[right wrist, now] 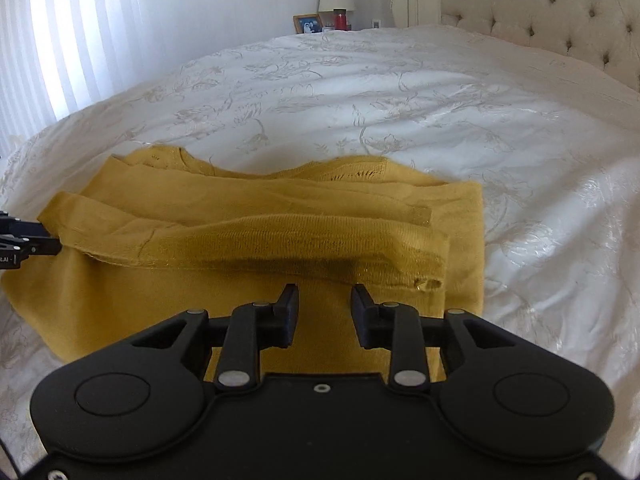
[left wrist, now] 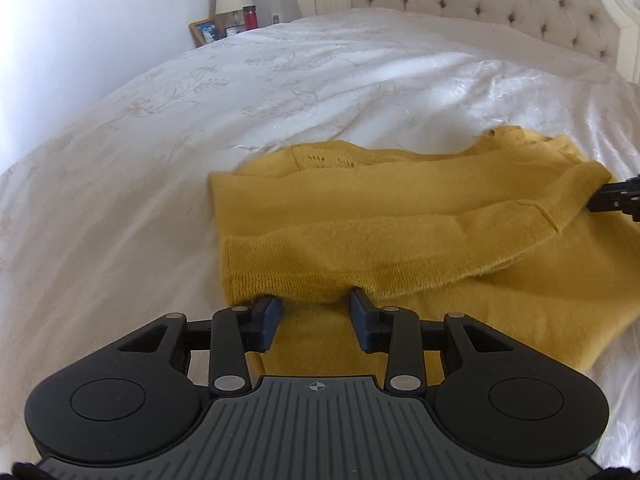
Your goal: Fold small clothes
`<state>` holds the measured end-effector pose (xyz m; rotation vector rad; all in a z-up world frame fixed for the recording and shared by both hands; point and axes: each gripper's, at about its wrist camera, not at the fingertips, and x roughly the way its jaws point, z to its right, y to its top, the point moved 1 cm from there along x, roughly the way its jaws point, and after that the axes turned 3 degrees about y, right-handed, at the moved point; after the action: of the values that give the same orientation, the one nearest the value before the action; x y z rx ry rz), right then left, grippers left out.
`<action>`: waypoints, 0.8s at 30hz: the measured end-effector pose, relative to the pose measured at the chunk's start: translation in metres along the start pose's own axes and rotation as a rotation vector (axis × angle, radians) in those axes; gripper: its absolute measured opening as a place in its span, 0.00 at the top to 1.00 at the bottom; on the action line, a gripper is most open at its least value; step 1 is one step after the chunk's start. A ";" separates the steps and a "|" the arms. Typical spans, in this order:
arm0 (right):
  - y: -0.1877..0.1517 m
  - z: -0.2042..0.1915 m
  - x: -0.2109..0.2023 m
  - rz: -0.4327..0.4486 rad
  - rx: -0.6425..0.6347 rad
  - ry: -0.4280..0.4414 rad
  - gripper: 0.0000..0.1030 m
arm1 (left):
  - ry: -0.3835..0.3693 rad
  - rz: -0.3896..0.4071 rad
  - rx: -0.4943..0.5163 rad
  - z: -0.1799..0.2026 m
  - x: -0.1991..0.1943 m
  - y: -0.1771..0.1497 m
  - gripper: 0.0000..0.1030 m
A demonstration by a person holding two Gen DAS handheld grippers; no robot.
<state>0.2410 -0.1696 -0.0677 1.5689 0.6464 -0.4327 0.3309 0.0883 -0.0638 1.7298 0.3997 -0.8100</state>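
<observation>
On the bed: mustard-yellow knitted sweater (left wrist: 400, 232), partly folded, on white embroidered bedspread (left wrist: 200, 120).
Left gripper (left wrist: 316, 300): jaws partly open at sweater's hem, gripping nothing.
Right gripper (right wrist: 324, 294): jaws partly open, empty, at sweater's folded edge.

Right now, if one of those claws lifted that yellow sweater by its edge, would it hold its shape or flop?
Probably flop: the sweater is soft knit, already draping in loose folds on the bedspread. It looks light, and its fuzzy surface should grip rather than slip. Pushed, it would likely bunch up, not slide whole.
</observation>
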 end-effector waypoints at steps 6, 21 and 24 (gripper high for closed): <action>0.049 0.019 0.030 0.075 0.049 -0.065 0.61 | 0.031 0.056 -0.129 -0.021 0.017 0.049 0.65; 0.020 0.061 -0.003 0.138 0.214 -0.053 0.43 | 0.026 0.001 -0.192 -0.051 0.018 0.025 0.65; 0.016 0.064 0.004 0.118 0.206 -0.042 0.43 | 0.006 -0.005 -0.201 -0.052 0.022 0.023 0.65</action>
<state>0.2605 -0.2330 -0.0645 1.7783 0.4852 -0.4534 0.3774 0.1271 -0.0557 1.5449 0.4735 -0.7421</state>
